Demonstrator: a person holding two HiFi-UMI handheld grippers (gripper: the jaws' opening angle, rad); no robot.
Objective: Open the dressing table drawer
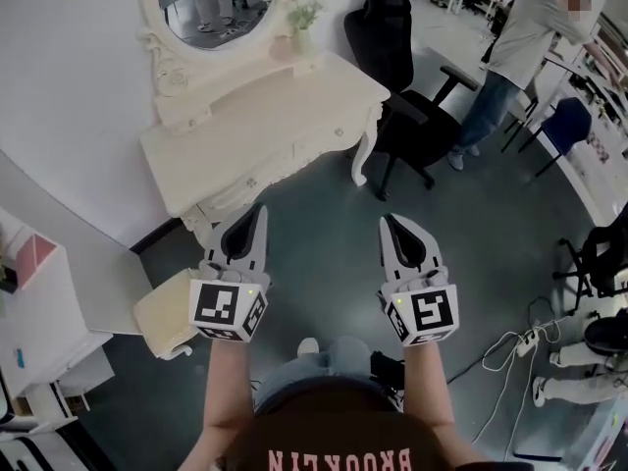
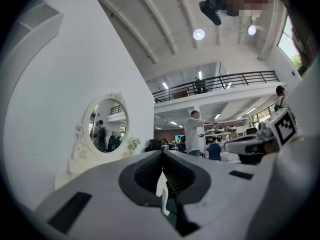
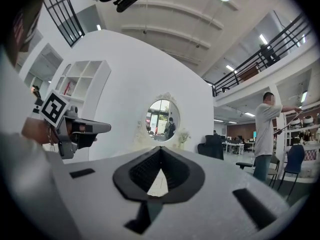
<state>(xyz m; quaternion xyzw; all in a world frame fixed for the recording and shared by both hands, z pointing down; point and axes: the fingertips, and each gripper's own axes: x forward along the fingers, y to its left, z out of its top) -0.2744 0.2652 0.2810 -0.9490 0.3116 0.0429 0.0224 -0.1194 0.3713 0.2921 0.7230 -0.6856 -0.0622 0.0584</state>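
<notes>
Since the dressing table (image 1: pixel 294 96) stands far left with its drawer (image 1: pixel 304 147) shut (one knob (image 1: pixel 339 132) visible), this reads as the approach step. Left gripper (image 1: pixel 259 210) and right gripper (image 1: pixel 387 220): jaws closed on nothing, well apart from it. Next: close in, open jaws, pinch that knob, pull nearward.

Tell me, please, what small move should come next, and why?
Probably carry the right gripper forward to the closed drawer of the table: both it and the left gripper are shut, empty and well short of the drawer.
</notes>
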